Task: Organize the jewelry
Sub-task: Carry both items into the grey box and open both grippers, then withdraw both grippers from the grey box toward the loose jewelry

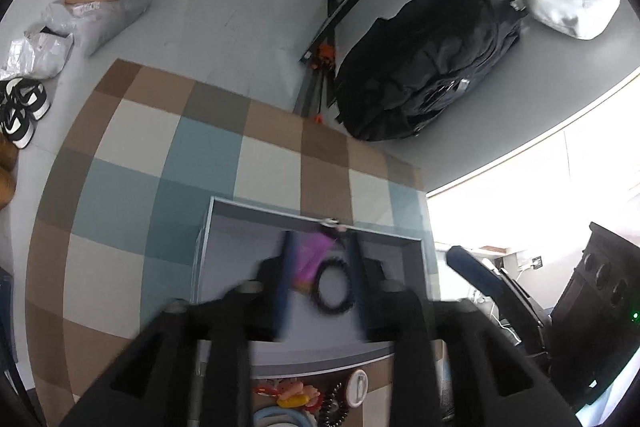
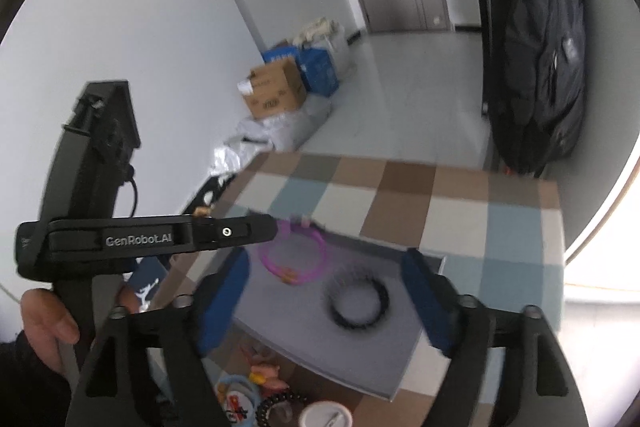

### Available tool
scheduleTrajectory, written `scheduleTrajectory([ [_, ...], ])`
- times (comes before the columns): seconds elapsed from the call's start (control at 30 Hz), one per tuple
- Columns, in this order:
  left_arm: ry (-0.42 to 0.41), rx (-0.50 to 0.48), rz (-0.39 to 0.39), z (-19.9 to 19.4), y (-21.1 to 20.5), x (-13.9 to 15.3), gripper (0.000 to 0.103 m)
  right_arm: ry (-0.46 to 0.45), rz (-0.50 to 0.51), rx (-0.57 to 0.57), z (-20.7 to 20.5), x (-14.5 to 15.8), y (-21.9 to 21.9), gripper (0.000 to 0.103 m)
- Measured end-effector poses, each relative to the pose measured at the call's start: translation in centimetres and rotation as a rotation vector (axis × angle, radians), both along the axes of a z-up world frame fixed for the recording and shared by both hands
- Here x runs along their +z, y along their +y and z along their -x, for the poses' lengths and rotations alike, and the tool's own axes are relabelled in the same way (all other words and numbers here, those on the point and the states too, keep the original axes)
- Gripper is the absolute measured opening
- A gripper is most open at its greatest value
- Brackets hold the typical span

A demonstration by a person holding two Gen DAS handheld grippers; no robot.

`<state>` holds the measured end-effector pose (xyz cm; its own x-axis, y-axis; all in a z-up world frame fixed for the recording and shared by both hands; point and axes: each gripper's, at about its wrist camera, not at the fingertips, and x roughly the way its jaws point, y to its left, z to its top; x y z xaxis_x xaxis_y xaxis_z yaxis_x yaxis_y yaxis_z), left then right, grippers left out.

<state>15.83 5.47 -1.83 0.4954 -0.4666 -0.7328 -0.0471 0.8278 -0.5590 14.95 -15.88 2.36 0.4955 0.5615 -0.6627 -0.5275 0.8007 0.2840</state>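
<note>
**Grey tray holds two rings, both claws spread above it**

Grey and shallow, the tray [image 2: 344,355] sits on a checked cloth [image 2: 404,187] of brown, cream and blue squares. Inside it lie a black coil ring [image 2: 357,301] and a pink ring [image 2: 292,255], near each other but apart; the pink one lies toward the tray's far side.

The left gripper [image 1: 320,281] hangs over the tray with its blue fingers [image 1: 283,283] parted. In the left wrist view the black ring [image 1: 333,285] and the pink one [image 1: 310,257] both show in the gap between them, and neither finger clearly touches them; motion blur hides the fine detail.

The right gripper [image 2: 328,301] is spread wide, its blue fingers [image 2: 224,303] on either side of the tray, nothing between them but the two rings below. The left gripper's body crosses the left of the right wrist view, gripped by a hand [image 2: 44,327].

Outside the tray's near edge lies a pile of trinkets [image 2: 256,387]: a pale blue ring, a black bead bracelet, yellow and orange pieces, and a white round item.
</note>
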Motion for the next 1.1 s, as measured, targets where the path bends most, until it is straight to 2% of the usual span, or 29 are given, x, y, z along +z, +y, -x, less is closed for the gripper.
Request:
scheduleTrajectory([
  [0.03,-0.014,0.002,0.001,0.2,0.0,0.3,0.059,-0.010,0.003,-0.002,0.1,0.2,-0.1,0.090],
  [0.07,-0.029,0.012,0.001,0.4,0.1,0.5,0.064,-0.021,0.008,-0.008,0.4,0.4,-0.4,0.092],
  [0.17,-0.032,0.000,0.005,0.7,0.1,0.7,0.064,-0.027,0.004,-0.029,0.7,0.5,-1.0,0.101],
  [0.3,-0.022,-0.001,-0.024,1.2,0.0,0.4,0.064,-0.032,0.016,-0.036,1.5,0.5,-1.5,0.102],
  [0.63,-0.052,0.026,-0.210,4.6,0.0,1.1,0.064,-0.089,0.054,-0.031,4.2,0.8,-2.2,0.103],
  [0.87,-0.104,0.033,-0.256,7.1,0.2,1.3,0.064,-0.086,0.031,-0.054,5.3,0.7,-3.1,0.103],
  [1.1,-0.059,0.017,-0.255,8.9,-0.1,0.1,0.064,-0.046,0.018,-0.101,6.3,0.2,-4.4,0.103],
])
